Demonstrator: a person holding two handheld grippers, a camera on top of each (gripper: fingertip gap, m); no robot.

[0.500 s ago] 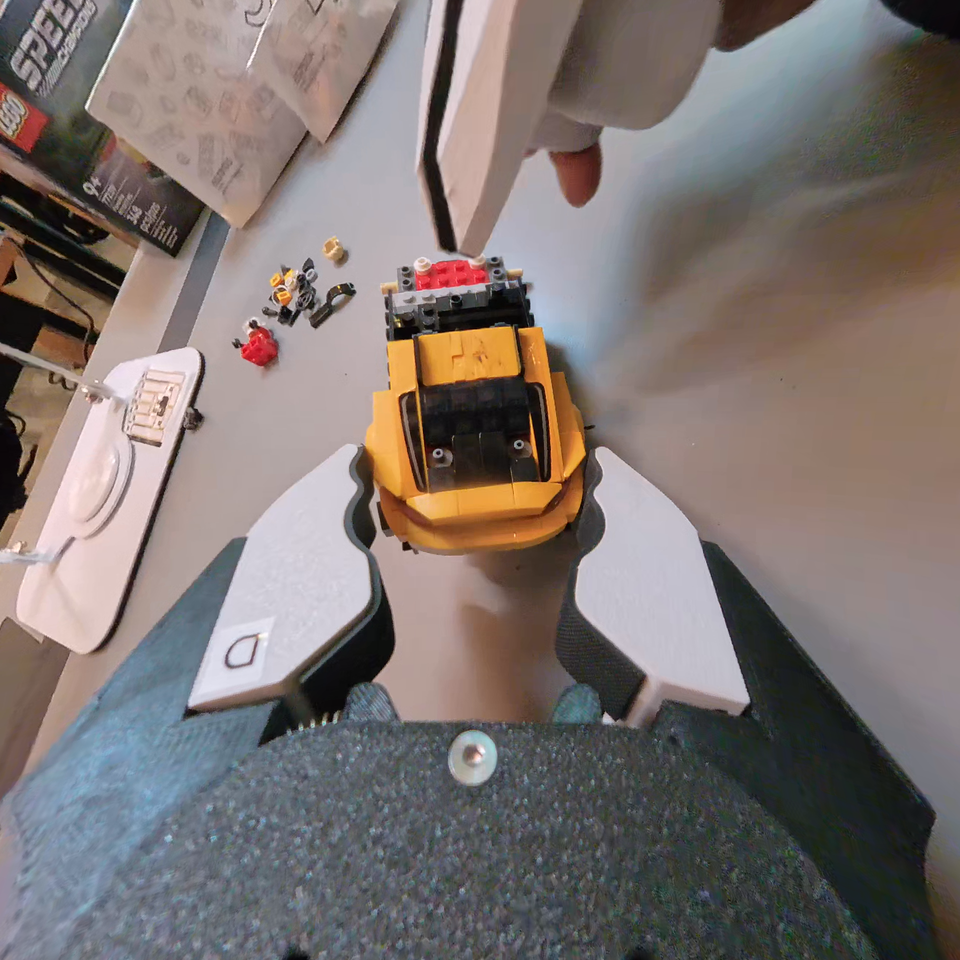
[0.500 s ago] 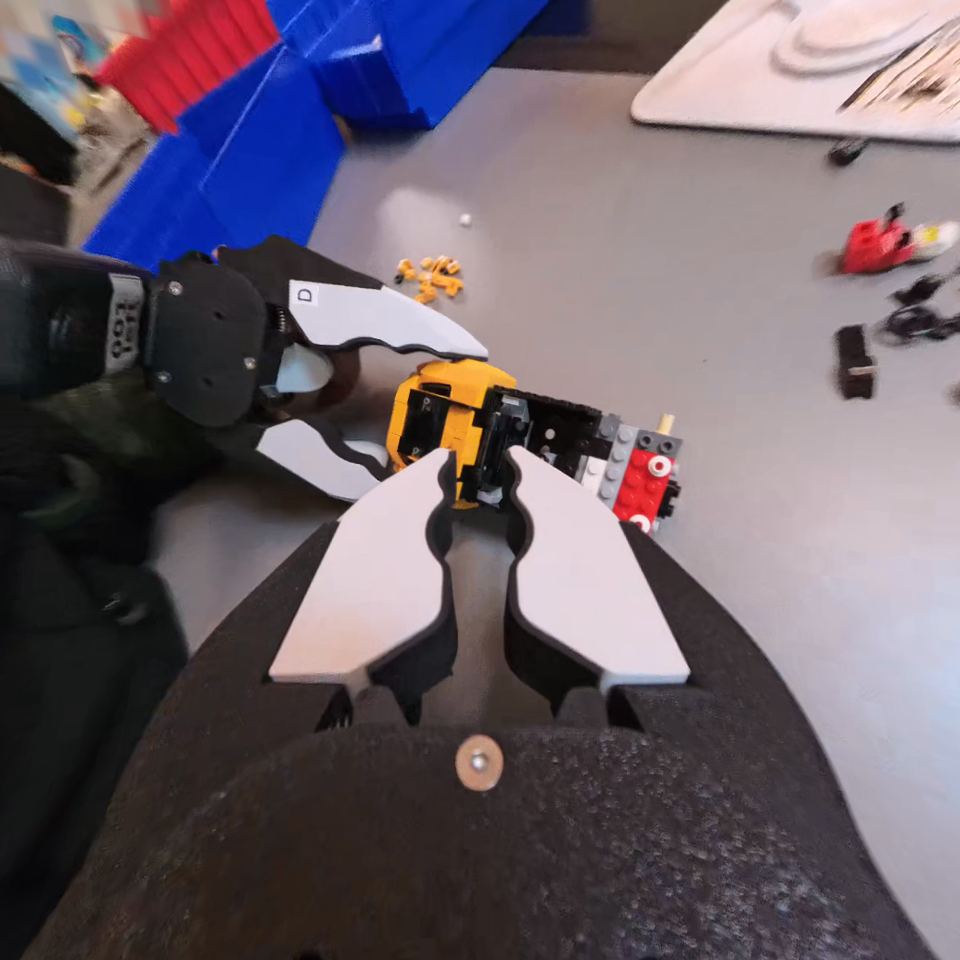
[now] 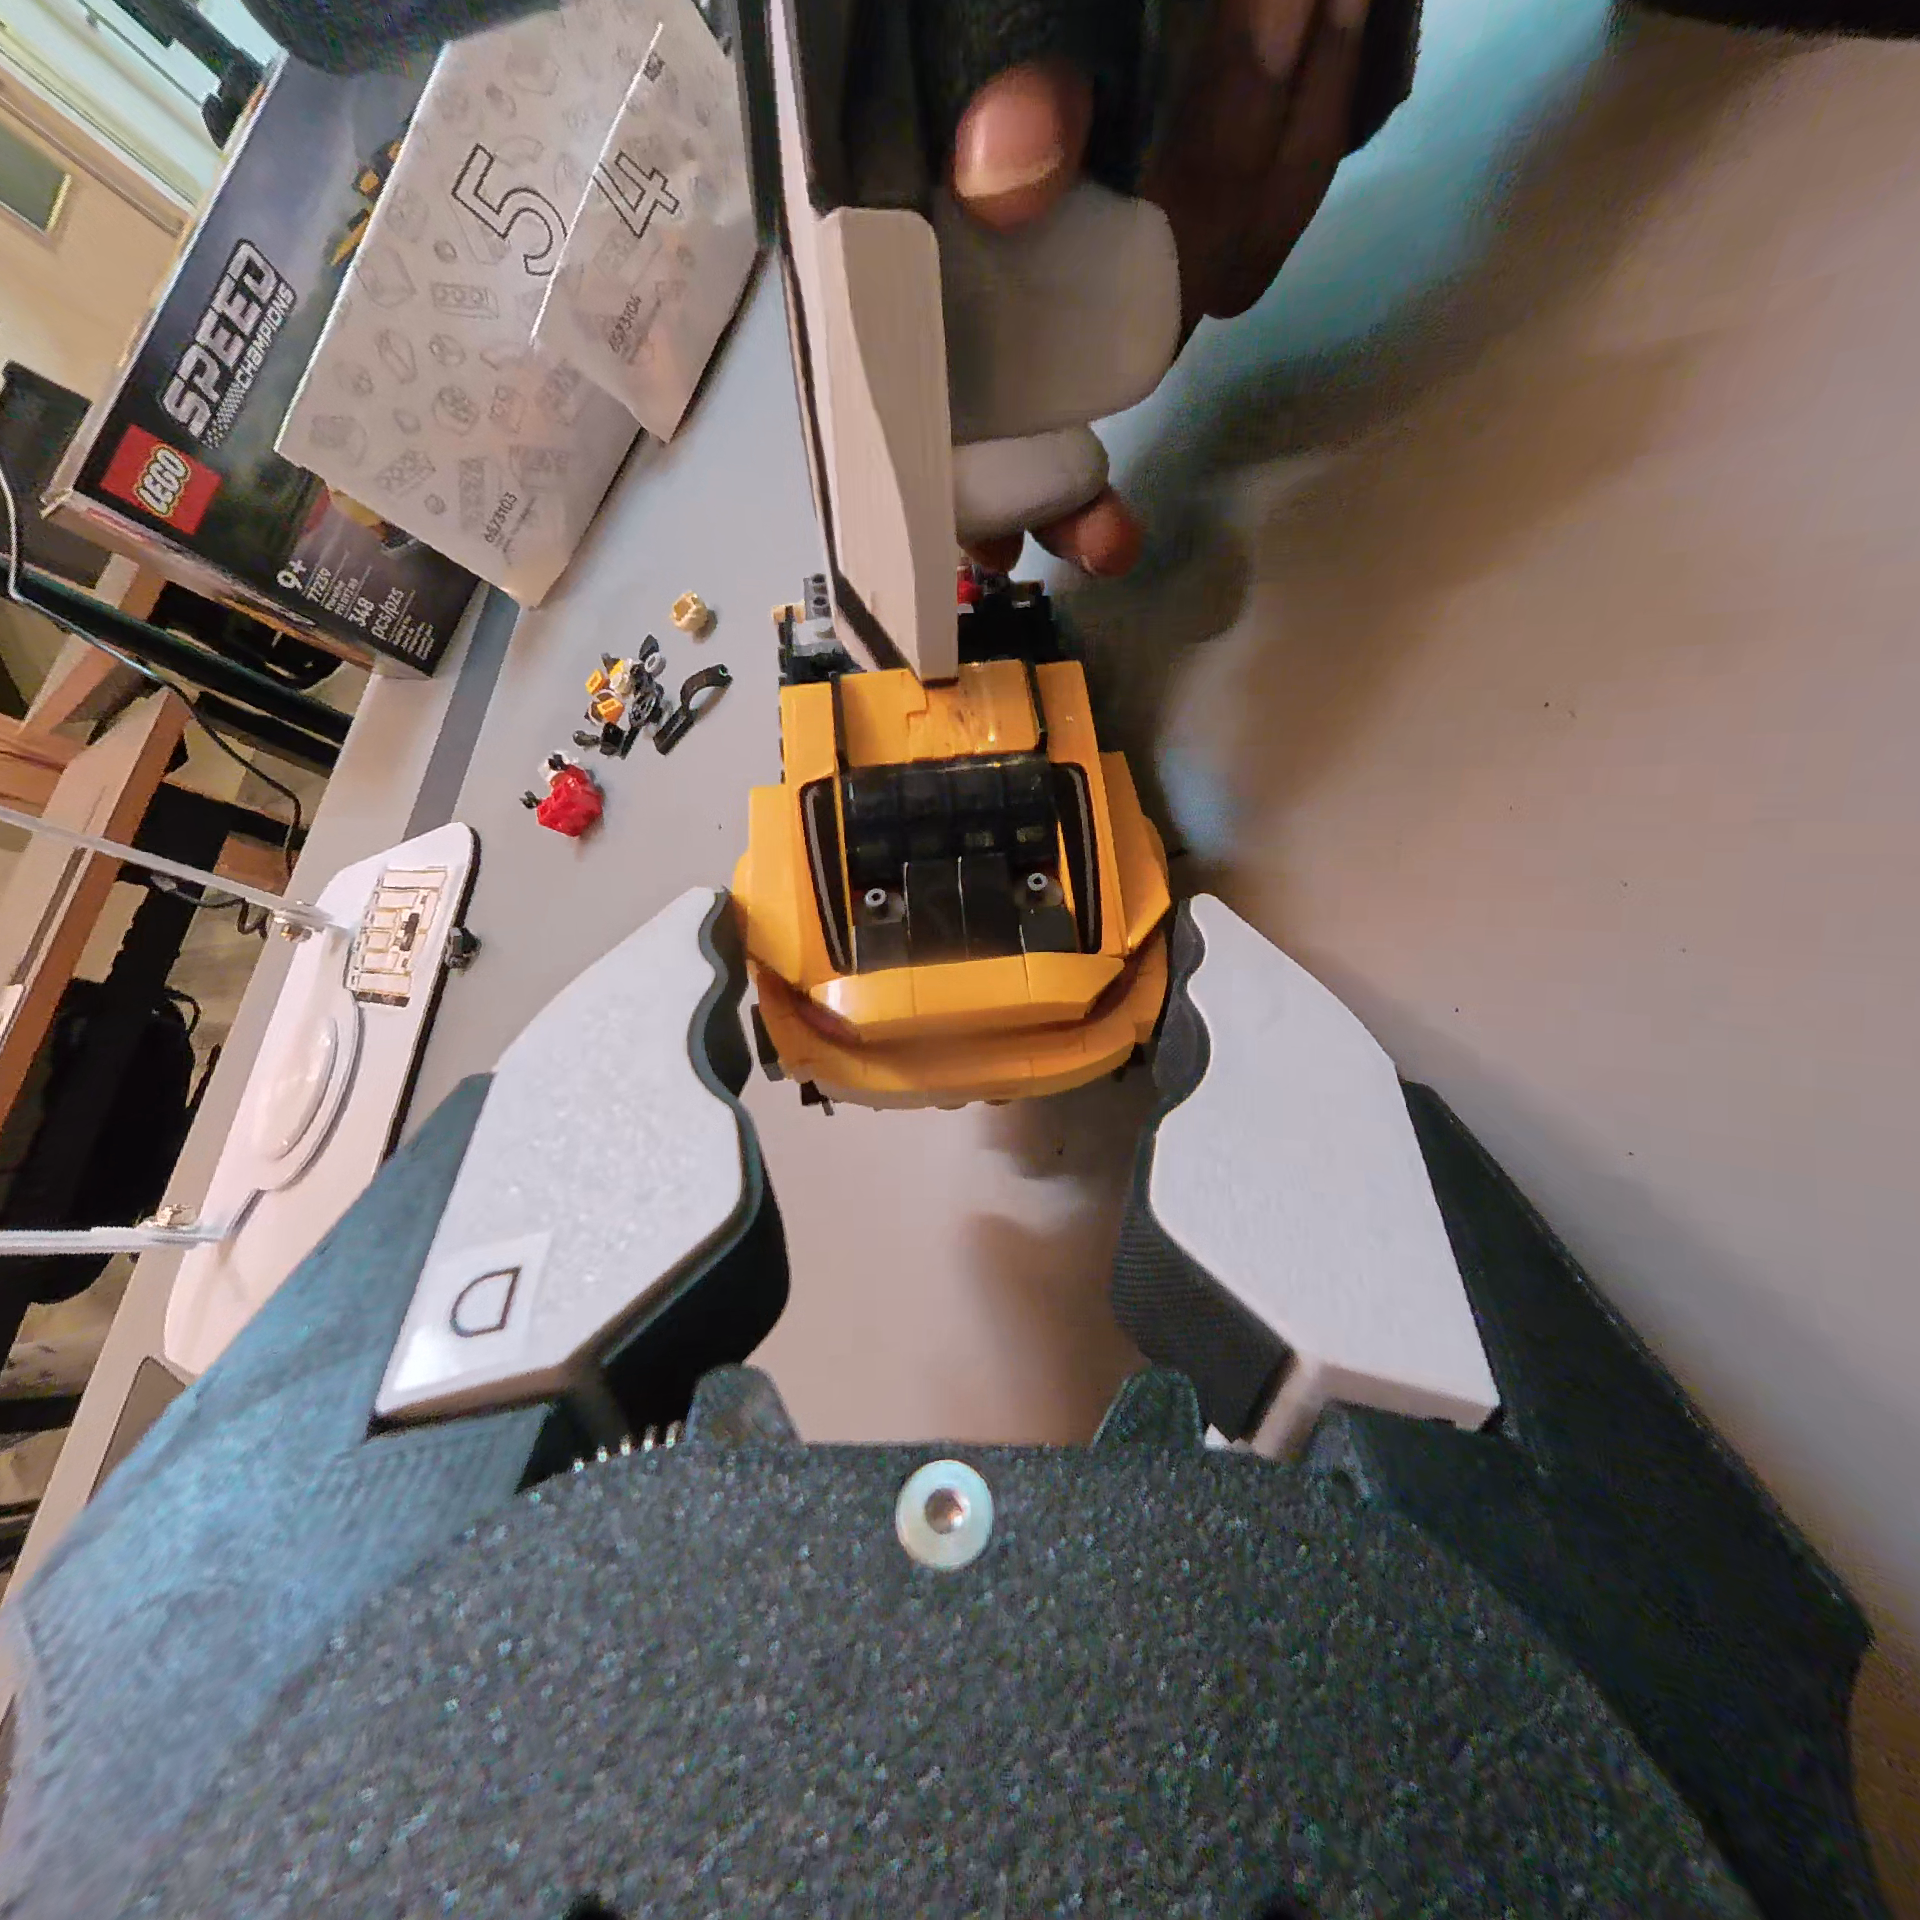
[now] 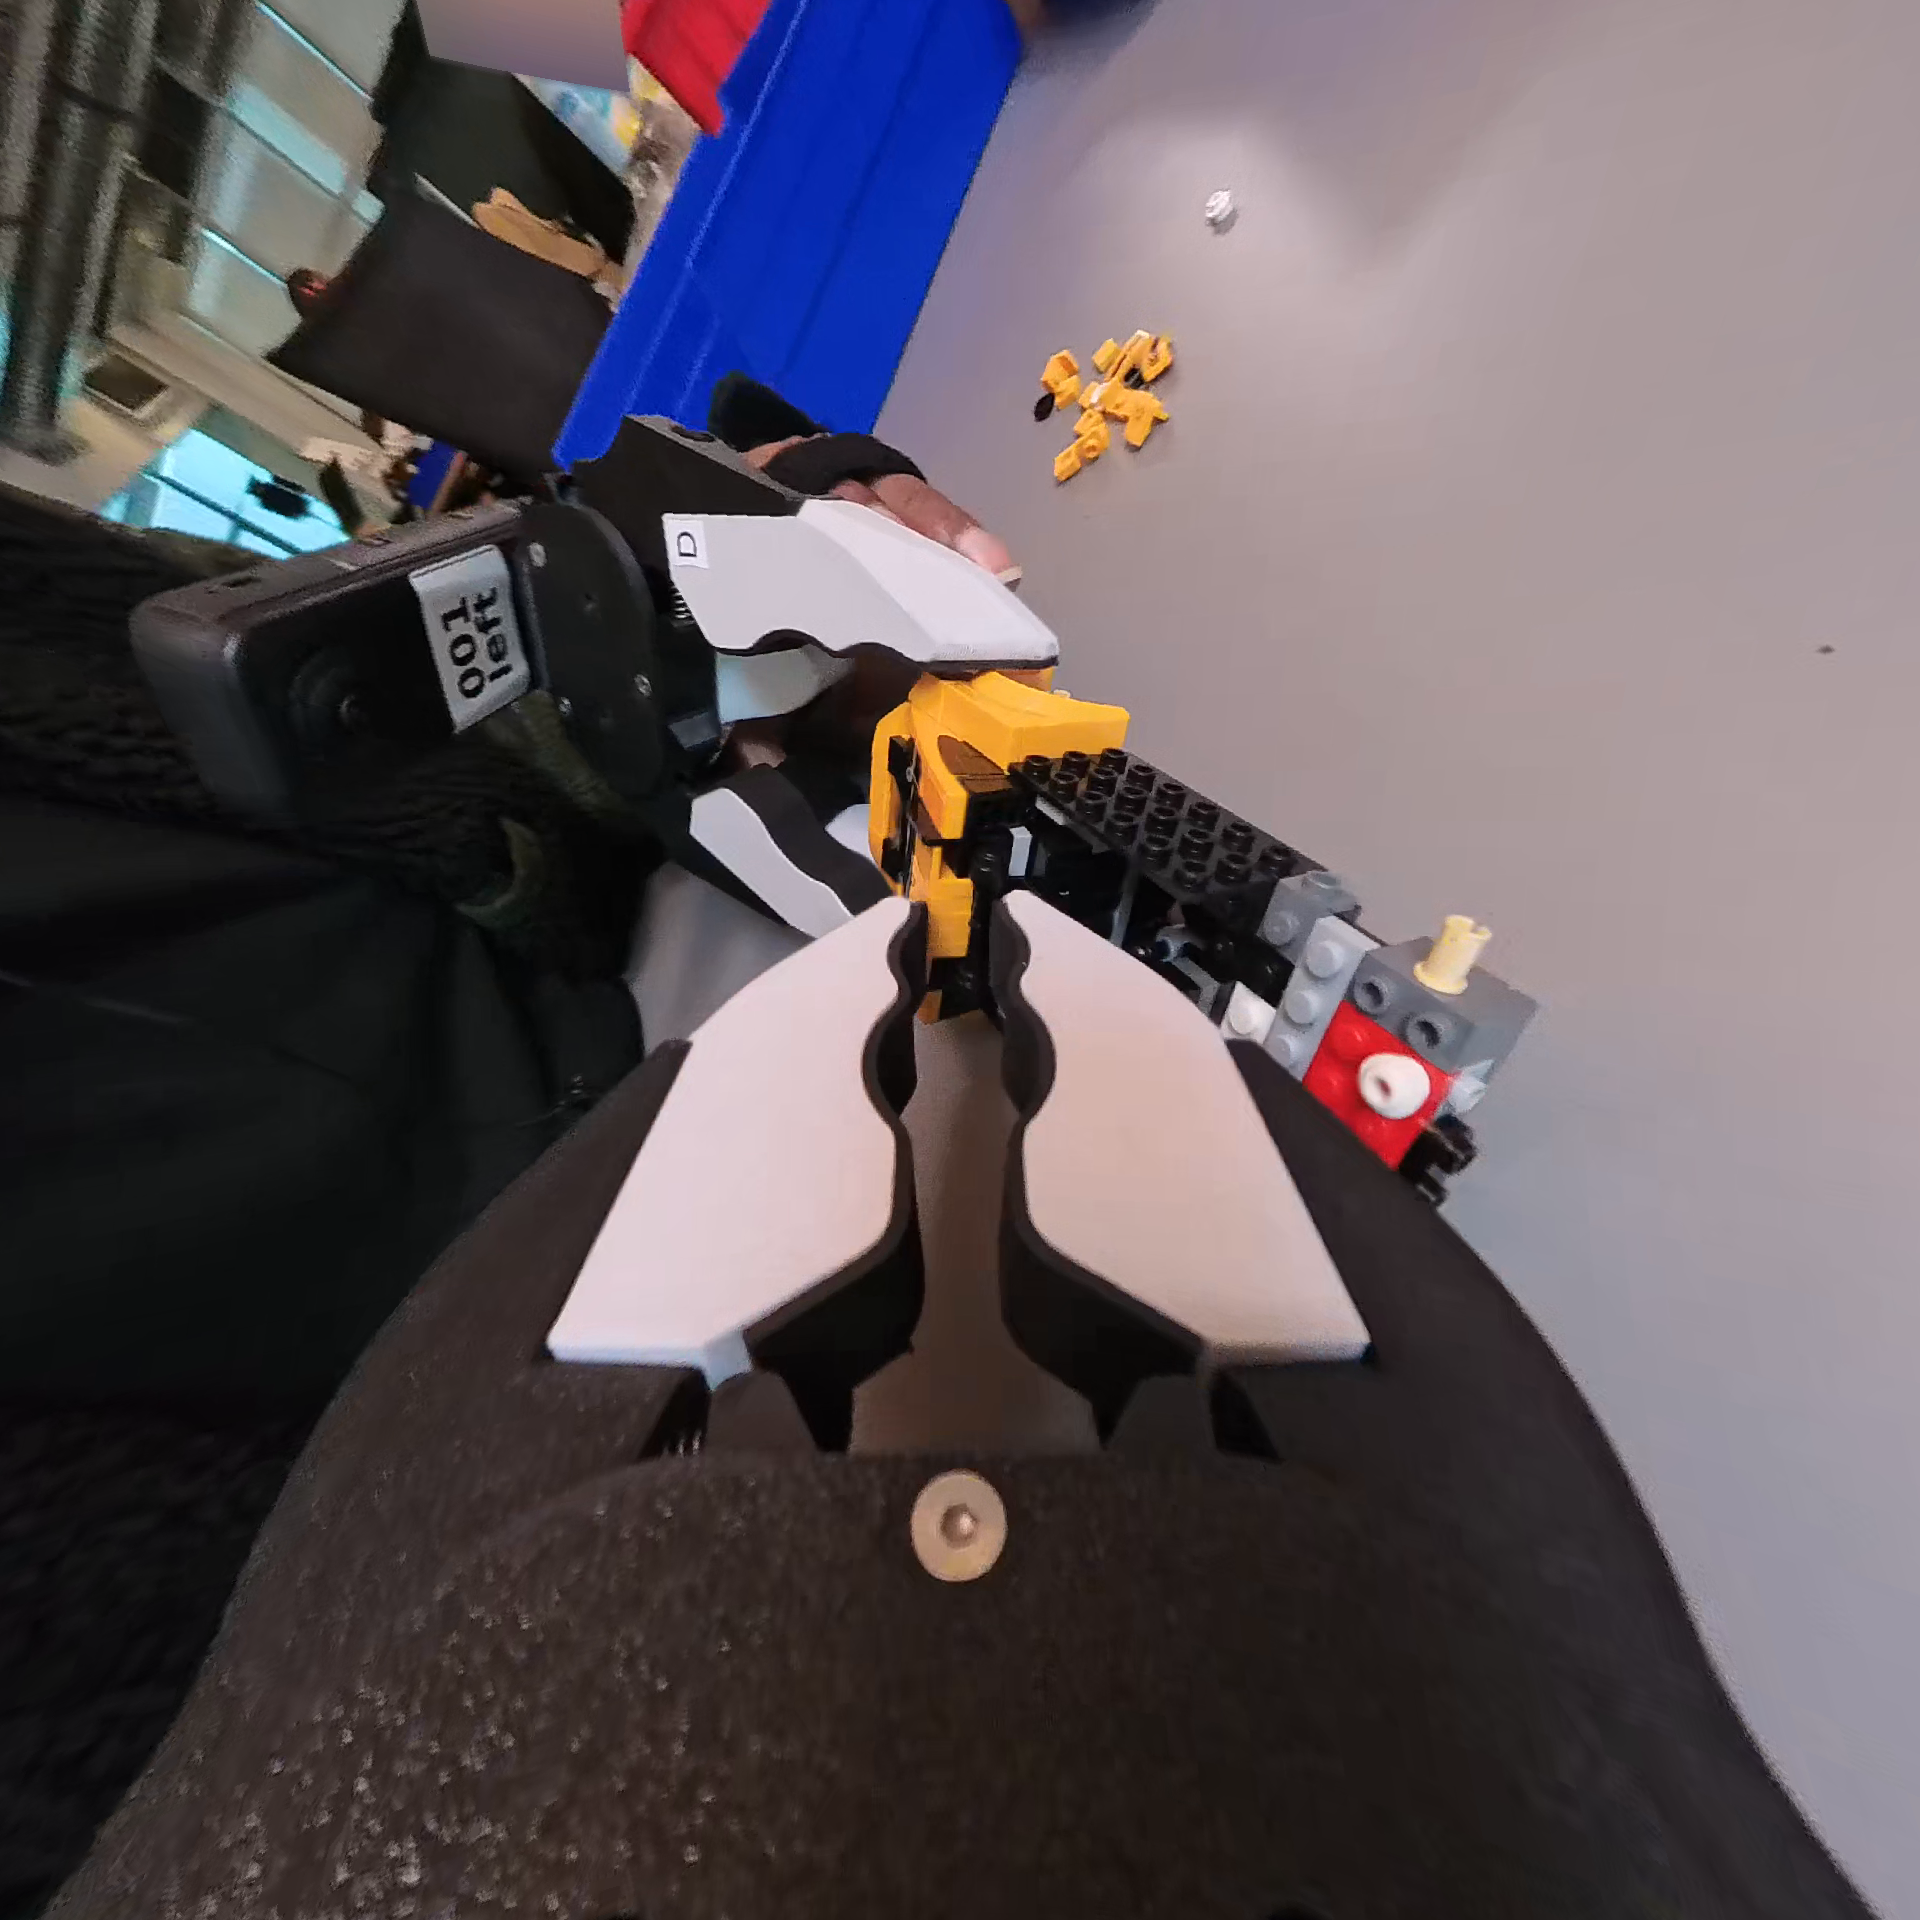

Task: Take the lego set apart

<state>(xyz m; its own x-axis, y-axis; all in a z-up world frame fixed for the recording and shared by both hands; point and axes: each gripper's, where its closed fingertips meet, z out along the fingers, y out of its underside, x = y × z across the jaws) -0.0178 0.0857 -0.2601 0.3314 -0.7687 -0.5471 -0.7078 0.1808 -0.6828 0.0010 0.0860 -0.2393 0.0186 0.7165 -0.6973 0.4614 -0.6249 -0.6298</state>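
The lego car has a yellow body and a stripped front of black, grey and red bricks. It lies on the grey table. My left gripper is shut on the yellow rear end, one fingertip on each side. It also shows in the right wrist view. My right gripper is nearly closed, and its fingertips pinch a yellow and black part on the car's side. One of its fingers comes down onto the roof edge in the left wrist view and hides part of the front.
Loose black and yellow pieces, a red piece and a tan piece lie left of the car. Behind them are a lego box and paper bags. A white board is at the left. Yellow pieces and blue bins are beyond. My two grippers' fingertips are within a few centimetres of each other.
My right gripper has moved in and rolled over, and its fingertips now clamp the car's side near the roof. My left gripper keeps its hold on the rear.
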